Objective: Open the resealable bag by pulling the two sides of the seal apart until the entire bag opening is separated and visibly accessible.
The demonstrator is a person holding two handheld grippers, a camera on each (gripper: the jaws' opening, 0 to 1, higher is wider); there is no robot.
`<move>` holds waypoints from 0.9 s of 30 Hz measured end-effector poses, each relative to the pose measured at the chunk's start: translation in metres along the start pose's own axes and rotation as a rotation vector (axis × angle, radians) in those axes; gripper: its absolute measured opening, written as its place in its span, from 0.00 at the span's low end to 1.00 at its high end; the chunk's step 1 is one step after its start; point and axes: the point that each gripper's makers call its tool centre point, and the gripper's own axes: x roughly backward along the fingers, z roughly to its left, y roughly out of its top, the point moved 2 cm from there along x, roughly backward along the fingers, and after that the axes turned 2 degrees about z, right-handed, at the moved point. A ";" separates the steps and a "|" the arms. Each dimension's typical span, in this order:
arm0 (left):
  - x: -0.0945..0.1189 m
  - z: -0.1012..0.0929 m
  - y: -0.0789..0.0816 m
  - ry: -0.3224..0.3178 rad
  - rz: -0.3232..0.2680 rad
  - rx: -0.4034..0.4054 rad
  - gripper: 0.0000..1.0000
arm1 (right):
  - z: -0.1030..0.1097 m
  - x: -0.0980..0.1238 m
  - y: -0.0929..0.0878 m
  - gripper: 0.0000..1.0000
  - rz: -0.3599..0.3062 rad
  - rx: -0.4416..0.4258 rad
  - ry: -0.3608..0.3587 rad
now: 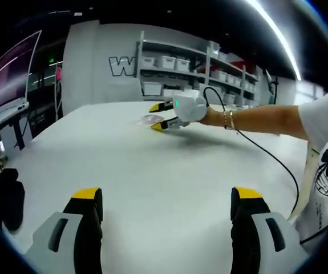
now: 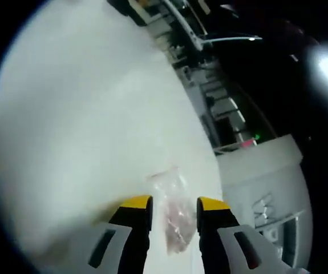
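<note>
Evidently, opening had not begun: the small clear resealable plastic bag (image 2: 172,214) lay flat on the white table (image 2: 84,142), seal seemingly unparted. The right gripper (image 2: 173,206) straddled it, jaws apart, gripping nothing. The left gripper (image 1: 166,201) stood wide open, empty, well apart.

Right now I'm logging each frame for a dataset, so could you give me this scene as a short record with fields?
surface: white table
bag: clear resealable bag lying flat on the table, pinkish contents inside, seal state too blurred to tell
right gripper: jaws open either side of the bag, no grip visible yet; seen from the left gripper view at the far side of the table
left gripper: open, over bare table, far from the bag
person: bare forearm with bracelets
background: shelves with bins
</note>
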 end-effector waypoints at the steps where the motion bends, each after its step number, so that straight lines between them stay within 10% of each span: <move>1: 0.000 0.001 0.000 0.001 0.000 0.001 0.92 | 0.000 -0.001 0.000 0.29 0.000 0.002 0.001; 13: -0.002 0.005 -0.005 0.005 0.001 0.016 0.92 | -0.003 -0.014 0.002 0.26 0.002 0.029 -0.002; 27: -0.003 0.005 -0.008 0.006 0.004 0.020 0.92 | -0.003 -0.015 0.013 0.28 -0.083 -0.256 0.029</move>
